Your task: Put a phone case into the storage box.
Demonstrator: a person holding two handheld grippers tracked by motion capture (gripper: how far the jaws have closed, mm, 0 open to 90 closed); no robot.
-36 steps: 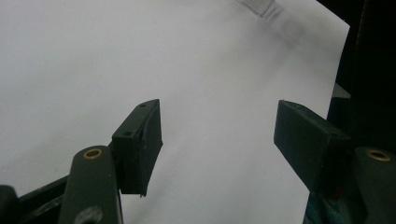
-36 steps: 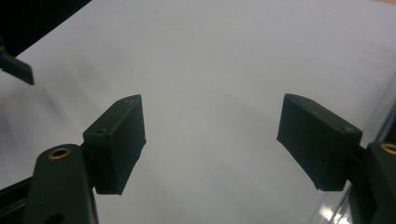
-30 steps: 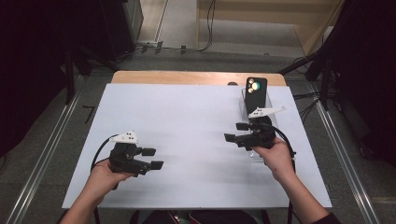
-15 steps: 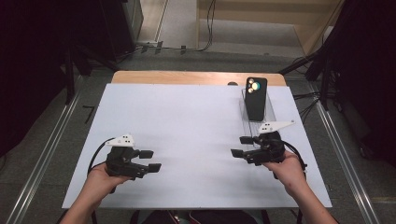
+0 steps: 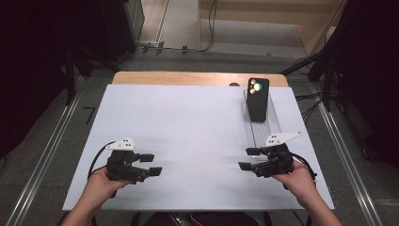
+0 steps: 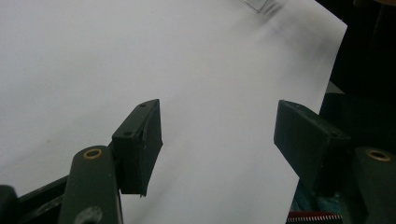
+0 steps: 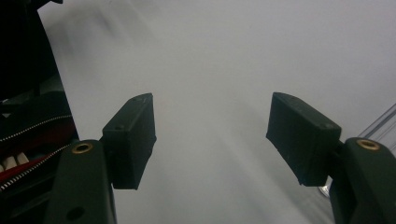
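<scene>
Looking down from the high view, we see the left tool [image 5: 153, 163] held low over the near left part of the white sheet-covered surface [image 5: 188, 127], with its black jaws pointing toward the middle and standing apart with nothing between them. In the left gripper view the same two jaws rise from the bottom edge with bare white sheet in the gap, so we read the left tool [image 6: 217, 140] as open and empty. The right tool [image 5: 248, 158] sits over the near right part of the surface, its jaws pointing toward the middle too; they have just been closing a little, yet the right gripper view shows them parted over plain white sheet, and the right tool [image 7: 210, 135] grips nothing. Each tool carries a grey three-cornered plate on top and trails a black cable toward the person's hand. Nearest to the right tool, just beyond it toward the far edge, lies a clear ribbed plastic tray [image 5: 261, 132], long and narrow. At the far end of that tray a black phone-shaped device with round lenses near its top [image 5: 258, 100] stands upright, well apart from both tools.
</scene>
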